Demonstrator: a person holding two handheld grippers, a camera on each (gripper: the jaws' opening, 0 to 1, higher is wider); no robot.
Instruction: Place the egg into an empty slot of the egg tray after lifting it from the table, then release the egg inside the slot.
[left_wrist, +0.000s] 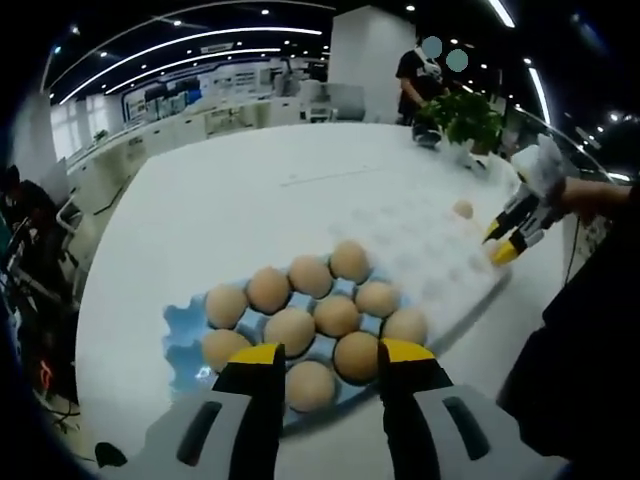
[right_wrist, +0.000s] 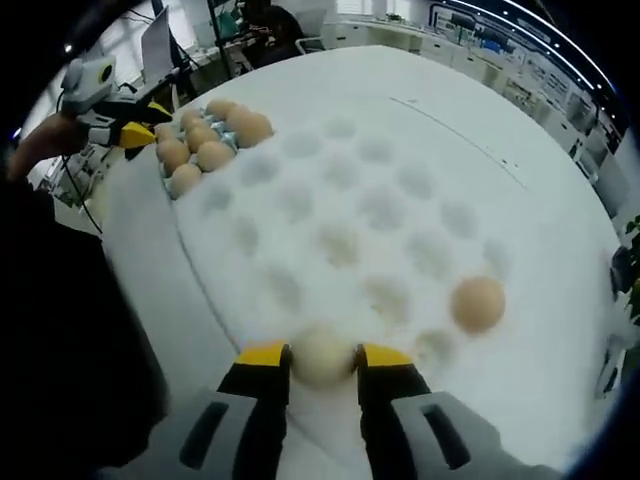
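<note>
Here, right hand-held gripper (right_wrist: 322, 362) clamps an egg (right_wrist: 322, 357) over the white table (left_wrist: 240, 190); left (left_wrist: 322, 362) gapes empty.

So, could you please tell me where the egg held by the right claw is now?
In the right gripper view, the egg sits between the right claw tips at the white tray's near edge, left of a lone brown egg.
</note>
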